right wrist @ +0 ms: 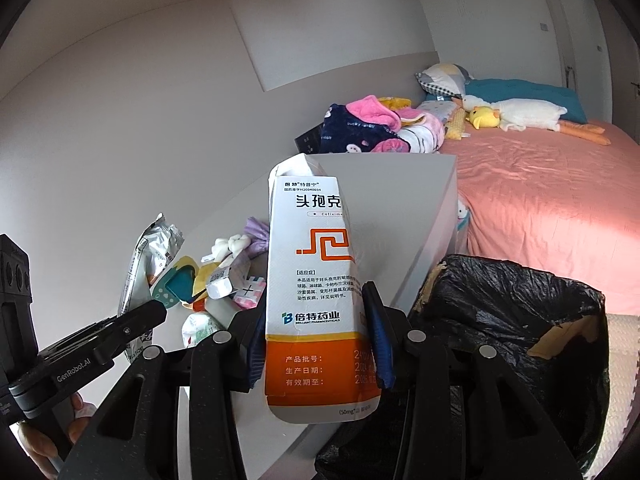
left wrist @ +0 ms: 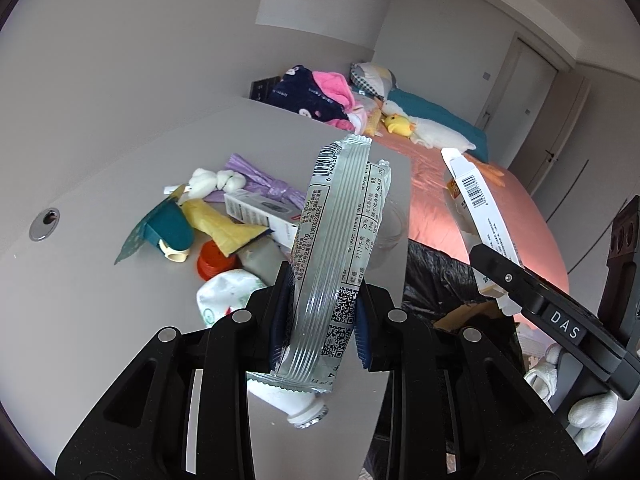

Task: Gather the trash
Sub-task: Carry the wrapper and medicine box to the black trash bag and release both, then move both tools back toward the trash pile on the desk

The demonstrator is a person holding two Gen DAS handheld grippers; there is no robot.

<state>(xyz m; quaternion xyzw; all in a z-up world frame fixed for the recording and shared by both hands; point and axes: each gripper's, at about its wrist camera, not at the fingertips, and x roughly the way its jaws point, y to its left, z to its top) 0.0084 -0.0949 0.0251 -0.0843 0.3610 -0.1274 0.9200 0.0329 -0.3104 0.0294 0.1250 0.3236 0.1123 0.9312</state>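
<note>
My left gripper (left wrist: 322, 322) is shut on a silver snack wrapper (left wrist: 340, 224) that stands upright above the grey table (left wrist: 100, 288). My right gripper (right wrist: 318, 344) is shut on a white and orange medicine box (right wrist: 310, 280), held up beside the table's edge. In the left wrist view that box (left wrist: 480, 204) and the right gripper's finger (left wrist: 532, 292) show at the right. In the right wrist view the wrapper (right wrist: 144, 268) and the left gripper's finger (right wrist: 120, 332) show at the left. A bin lined with a black bag (right wrist: 516, 320) stands below right of the box.
Loose trash lies on the table: a purple bag (left wrist: 260, 180), white tissue (left wrist: 216, 180), a yellow wrapper (left wrist: 224, 228), a teal pouch (left wrist: 168, 228), an orange cap (left wrist: 214, 262), a white tube (left wrist: 296, 404). A pink bed (right wrist: 552, 216) with soft toys and clothes lies beyond.
</note>
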